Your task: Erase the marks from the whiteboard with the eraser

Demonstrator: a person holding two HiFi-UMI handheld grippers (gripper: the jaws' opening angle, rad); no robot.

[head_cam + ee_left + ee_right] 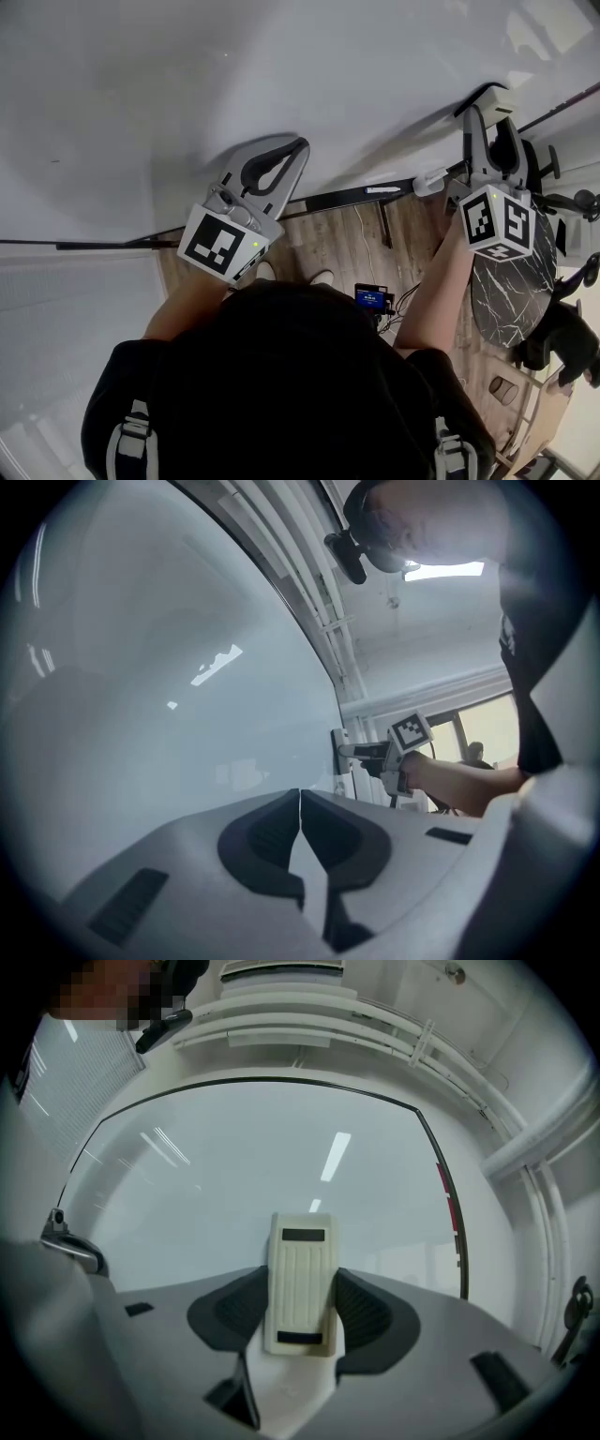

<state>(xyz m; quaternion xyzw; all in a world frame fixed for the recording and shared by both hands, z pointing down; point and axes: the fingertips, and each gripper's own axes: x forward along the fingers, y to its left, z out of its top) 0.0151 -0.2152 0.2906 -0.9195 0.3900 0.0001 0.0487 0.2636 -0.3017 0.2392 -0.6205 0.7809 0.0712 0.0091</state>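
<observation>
The left tongs (pixel 300 795) point at the whiteboard (pixel 169 714), jaws pressed together with nothing between them. Near the board's right edge, the right tongs (pixel 351 752) hold a pale eraser (pixel 339 750), with an arm (pixel 459 782) behind them.

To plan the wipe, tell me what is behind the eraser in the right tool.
Behind the eraser is the whiteboard, glossy, with ceiling-light reflections and no marks showing close around the eraser. The patch that the eraser itself covers cannot be seen.
</observation>
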